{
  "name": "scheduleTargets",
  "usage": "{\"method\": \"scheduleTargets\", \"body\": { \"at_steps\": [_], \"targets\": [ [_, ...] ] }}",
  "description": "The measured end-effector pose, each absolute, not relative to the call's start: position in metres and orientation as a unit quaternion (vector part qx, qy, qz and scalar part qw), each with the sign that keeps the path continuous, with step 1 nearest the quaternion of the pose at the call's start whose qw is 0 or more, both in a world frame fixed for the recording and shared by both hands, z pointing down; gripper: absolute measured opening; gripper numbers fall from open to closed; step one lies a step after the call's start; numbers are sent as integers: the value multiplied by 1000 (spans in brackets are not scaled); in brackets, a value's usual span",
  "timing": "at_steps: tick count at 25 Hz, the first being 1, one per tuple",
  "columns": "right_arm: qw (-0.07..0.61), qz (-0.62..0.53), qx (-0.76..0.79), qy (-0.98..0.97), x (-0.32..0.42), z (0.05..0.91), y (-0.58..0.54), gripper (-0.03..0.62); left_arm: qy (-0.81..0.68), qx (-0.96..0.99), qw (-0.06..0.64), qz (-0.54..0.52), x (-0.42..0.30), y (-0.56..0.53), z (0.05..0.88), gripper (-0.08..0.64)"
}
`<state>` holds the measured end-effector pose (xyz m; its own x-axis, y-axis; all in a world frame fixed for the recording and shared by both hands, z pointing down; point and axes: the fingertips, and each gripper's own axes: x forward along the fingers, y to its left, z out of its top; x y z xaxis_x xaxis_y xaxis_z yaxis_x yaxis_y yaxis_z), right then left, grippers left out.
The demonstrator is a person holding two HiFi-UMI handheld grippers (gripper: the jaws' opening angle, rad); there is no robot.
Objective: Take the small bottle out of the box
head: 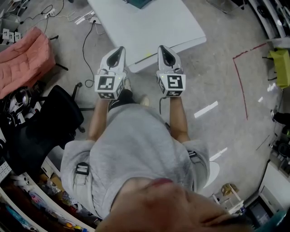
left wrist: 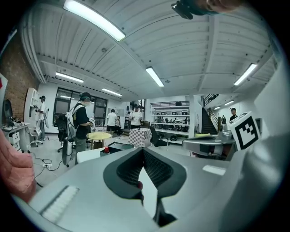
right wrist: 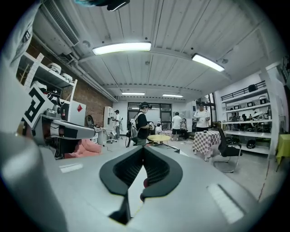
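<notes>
I stand in front of a white table [head: 149,27]; a dark box [head: 138,2] lies at its far end, cut by the picture's top edge. From the left gripper view the box [left wrist: 120,145] is low and dark, with a small red thing [left wrist: 106,149] at its near corner, too small to tell as the bottle. My left gripper [head: 118,49] and right gripper [head: 164,47] hover side by side over the table's near edge, well short of the box. Both pairs of jaws are shut with nothing between them, their tips meeting in the left gripper view [left wrist: 142,149] and the right gripper view [right wrist: 143,148].
A black office chair [head: 45,122] and a pink cloth [head: 25,54] are at my left, with cables [head: 86,41] on the floor. A red tape line [head: 240,77] marks the floor at right. Several people [left wrist: 81,122], a round yellow table [left wrist: 99,135] and a checkered table [left wrist: 139,136] stand beyond.
</notes>
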<state>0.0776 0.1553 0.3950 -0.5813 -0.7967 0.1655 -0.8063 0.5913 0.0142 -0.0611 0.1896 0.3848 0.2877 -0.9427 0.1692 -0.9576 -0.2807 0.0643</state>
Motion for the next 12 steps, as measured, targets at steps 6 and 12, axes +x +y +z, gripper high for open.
{"method": "scheduleTargets", "body": {
  "at_steps": [6, 12],
  "targets": [
    [84, 25, 446, -891, 32, 388, 116, 3, -599, 796, 76, 46, -104, 150, 379, 12],
    [88, 19, 448, -890, -11, 385, 83, 3, -599, 796, 74, 39, -149, 115, 376, 12]
  ]
}}
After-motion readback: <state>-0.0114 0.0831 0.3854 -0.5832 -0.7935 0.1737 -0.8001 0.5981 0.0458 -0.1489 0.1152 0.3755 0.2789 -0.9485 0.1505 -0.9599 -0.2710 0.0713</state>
